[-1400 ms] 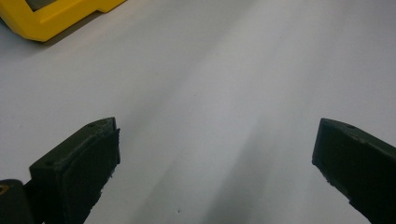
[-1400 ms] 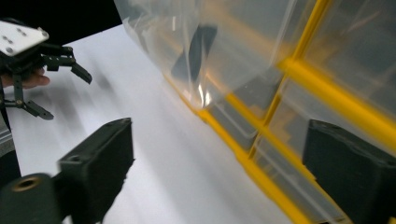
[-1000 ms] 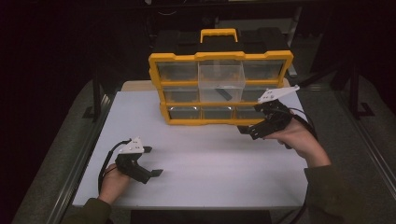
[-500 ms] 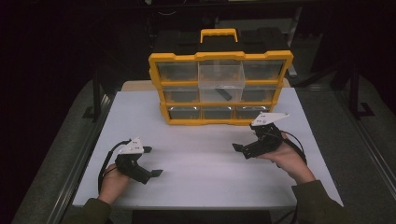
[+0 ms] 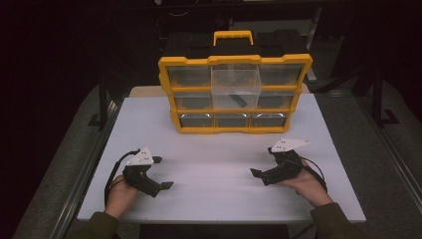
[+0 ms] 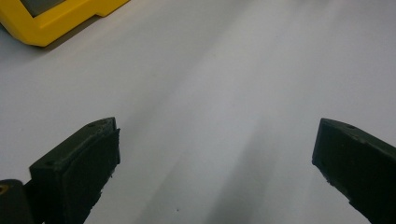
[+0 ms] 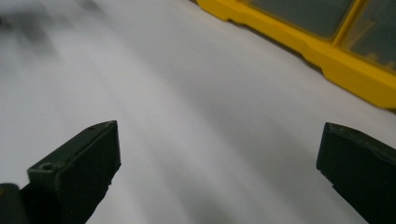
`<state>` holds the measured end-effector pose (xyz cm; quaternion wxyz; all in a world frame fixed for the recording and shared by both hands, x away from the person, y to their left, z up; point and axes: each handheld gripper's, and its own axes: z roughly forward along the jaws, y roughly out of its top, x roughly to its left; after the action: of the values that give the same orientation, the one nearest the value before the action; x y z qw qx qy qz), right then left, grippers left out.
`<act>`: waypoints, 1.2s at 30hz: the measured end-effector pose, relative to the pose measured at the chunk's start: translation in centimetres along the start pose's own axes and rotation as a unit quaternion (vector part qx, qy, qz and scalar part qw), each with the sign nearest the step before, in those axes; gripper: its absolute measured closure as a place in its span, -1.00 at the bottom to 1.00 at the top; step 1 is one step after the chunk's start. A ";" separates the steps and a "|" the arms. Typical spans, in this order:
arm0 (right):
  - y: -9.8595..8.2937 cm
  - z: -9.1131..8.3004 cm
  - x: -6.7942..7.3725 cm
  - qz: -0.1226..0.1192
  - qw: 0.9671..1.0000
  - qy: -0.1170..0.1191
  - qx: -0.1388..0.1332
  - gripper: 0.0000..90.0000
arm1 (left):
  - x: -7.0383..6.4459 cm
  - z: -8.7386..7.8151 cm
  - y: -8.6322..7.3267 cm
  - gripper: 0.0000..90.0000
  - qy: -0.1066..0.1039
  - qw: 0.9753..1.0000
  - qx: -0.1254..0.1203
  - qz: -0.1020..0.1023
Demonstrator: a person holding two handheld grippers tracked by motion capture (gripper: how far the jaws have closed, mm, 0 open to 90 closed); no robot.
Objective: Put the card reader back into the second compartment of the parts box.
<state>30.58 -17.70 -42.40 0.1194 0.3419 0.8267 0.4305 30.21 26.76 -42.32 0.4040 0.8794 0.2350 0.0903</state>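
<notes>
A yellow organizer with clear drawers stands upright at the back middle of the white table. Its top middle drawer is pulled out, and a small dark object lies inside it. My left gripper rests low over the front left of the table, open, with nothing between its jaws. My right gripper is at the front right, also open and holding nothing. In the left gripper view the gripper spans bare table, with the organizer's corner far off. In the right gripper view the gripper faces the organizer's base.
A black case sits behind the organizer. Dark metal stands flank the table on both sides. The white surface lies bare between the grippers and in front of the organizer.
My right gripper has drawn back from the organizer's lower right drawers toward the front of the table. The left gripper has stayed put.
</notes>
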 end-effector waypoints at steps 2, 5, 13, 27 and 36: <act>-0.4 0.0 -0.1 0.001 1.000 -0.001 0.005 -1.00 | 0.0 0.0 0.0 -0.99 0.000 1.000 0.000 0.001; -1.3 -0.1 -0.2 0.009 1.000 -0.004 0.001 -1.00 | 0.0 -0.1 0.0 -0.99 0.000 1.000 -0.001 0.002; -2.6 -0.6 -0.2 0.029 0.999 -0.008 -0.015 -1.00 | 0.0 -0.1 0.0 -0.99 0.001 1.000 -0.001 0.006; -3.3 -0.5 -0.1 0.021 0.999 -0.001 -0.033 -1.00 | -0.1 -0.1 0.0 -0.99 0.000 1.000 -0.001 0.009; -3.3 -0.3 0.0 0.016 1.000 0.001 -0.026 -1.00 | -0.1 0.0 0.0 -0.99 0.001 1.000 0.001 0.008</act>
<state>28.87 -19.17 -44.81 0.1204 0.3514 0.8100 0.4539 30.12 26.76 -42.30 0.4021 0.8816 0.2282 0.0947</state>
